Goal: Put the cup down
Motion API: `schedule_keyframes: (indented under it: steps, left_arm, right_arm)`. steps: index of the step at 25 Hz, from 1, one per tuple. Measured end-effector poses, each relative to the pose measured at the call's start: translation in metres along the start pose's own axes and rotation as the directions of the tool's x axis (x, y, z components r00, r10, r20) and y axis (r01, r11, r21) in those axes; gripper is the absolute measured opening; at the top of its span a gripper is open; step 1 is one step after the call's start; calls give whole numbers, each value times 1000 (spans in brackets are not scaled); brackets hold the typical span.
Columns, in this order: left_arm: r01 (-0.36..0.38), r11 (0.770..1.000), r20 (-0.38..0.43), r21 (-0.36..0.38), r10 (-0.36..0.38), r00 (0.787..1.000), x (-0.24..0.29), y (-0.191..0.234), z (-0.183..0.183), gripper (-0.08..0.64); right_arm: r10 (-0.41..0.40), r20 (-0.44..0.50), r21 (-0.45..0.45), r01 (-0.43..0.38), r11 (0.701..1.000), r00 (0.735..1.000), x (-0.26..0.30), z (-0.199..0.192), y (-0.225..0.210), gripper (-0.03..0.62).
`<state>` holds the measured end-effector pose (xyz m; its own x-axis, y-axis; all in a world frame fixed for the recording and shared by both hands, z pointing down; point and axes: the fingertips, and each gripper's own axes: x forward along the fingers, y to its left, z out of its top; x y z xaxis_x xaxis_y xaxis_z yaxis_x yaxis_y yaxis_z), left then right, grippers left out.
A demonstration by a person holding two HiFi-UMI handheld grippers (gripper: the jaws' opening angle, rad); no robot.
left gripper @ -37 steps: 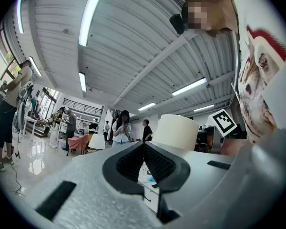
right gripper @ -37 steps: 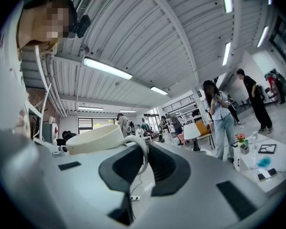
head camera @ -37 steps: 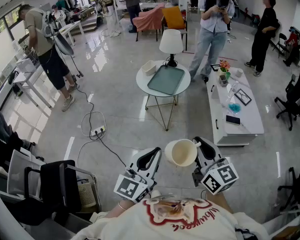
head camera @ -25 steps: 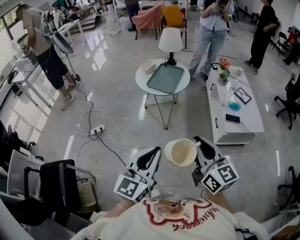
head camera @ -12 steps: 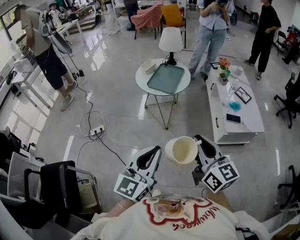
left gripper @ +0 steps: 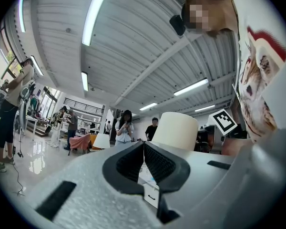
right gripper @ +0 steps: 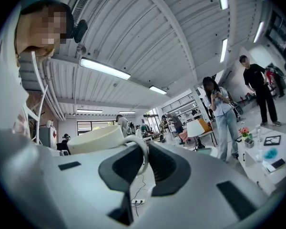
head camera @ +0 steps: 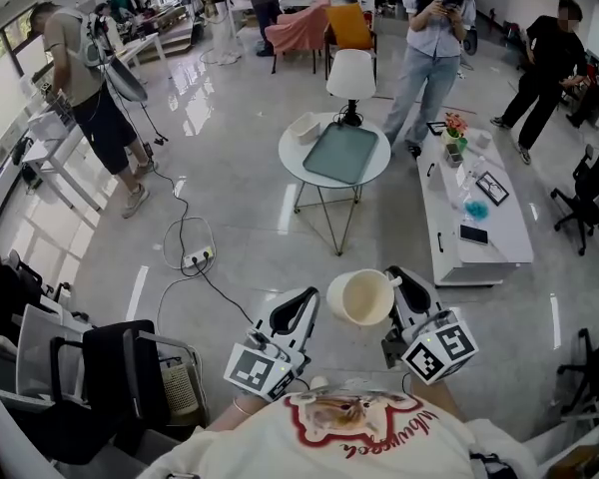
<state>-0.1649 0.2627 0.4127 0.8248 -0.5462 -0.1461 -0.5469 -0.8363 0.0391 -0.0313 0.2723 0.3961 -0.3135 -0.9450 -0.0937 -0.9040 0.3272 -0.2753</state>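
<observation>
1. A wide room with a glossy grey floor [head camera: 230, 218]. Three people stand around its middle. More are at the far end, too small to count.
2. Two desks. A long white desk [head camera: 499, 239] on the right carries small items. A round desk [head camera: 292, 158] sits at centre.
3. On the round desk are one white lamp [head camera: 351, 73] and one grey-green tray [head camera: 342, 154].
4. Two grippers are held up over the floor, close to the person's chest and well apart from both desks. Each carries one marker cube.
5. The left gripper [head camera: 301, 305] has its jaws pressed together with nothing between them, as the left gripper view shows [left gripper: 144, 149].
6. The right gripper [head camera: 399, 283] is clamped on the cup's handle [right gripper: 141, 151], which loops between its two jaws.
7. One cream cup [head camera: 359, 297] hangs in the air between the two grippers, carried by the right one. It is tilted, with its mouth turned up towards the head camera. It touches neither desk.
</observation>
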Motion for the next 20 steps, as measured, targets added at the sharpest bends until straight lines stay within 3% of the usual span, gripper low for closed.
schedule_keyframes:
  steps: [10, 20]
  left_arm:
    - [5, 1000, 3, -19, -5, 1000, 1, 18, -2, 17]
    - [0, 1000, 2, -18, 0, 1000, 33, 44, -8, 17]
  right_arm:
    - [-11, -9, 10, 11, 1000, 1000, 12, -7, 5, 51]
    - [-16, 6, 23, 16, 1000, 1000, 44, -4, -22, 51]
